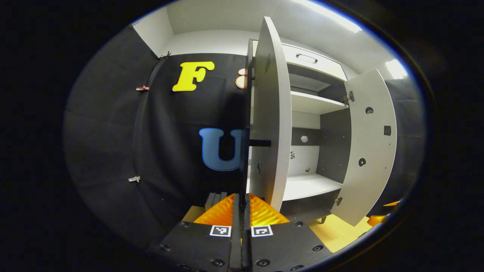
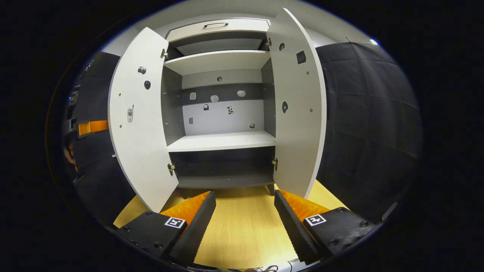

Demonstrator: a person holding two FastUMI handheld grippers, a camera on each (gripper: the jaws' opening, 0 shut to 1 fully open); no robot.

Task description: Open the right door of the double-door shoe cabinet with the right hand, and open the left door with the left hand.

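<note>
- At the left of the shoe cabinet (image 2: 223, 139), the left door (image 2: 140, 121) stands swung wide, its inner face with hinges and small fittings showing in the right gripper view; in the left gripper view the same door (image 1: 270, 124) is seen nearly edge-on, just ahead of the fingertips.
- The left gripper (image 1: 241, 200) has its fingers pressed together with no gap; the door's handle (image 1: 260, 142) juts out beyond them, ungrasped, so the gripper holds nothing.
- In the middle, the bare shelves (image 2: 221, 141) and back panel are fully exposed.
- At the right, the right door (image 2: 298, 109) is likewise swung open.
- The right gripper (image 2: 245, 202) is spread wide, level, facing the cabinet squarely from well back over the wooden floor (image 2: 242, 230), touching nothing.
- Judgement: both openings look done, so the task seems at its end; the next move calls only for drawing the left gripper clear without nudging the door.
</note>
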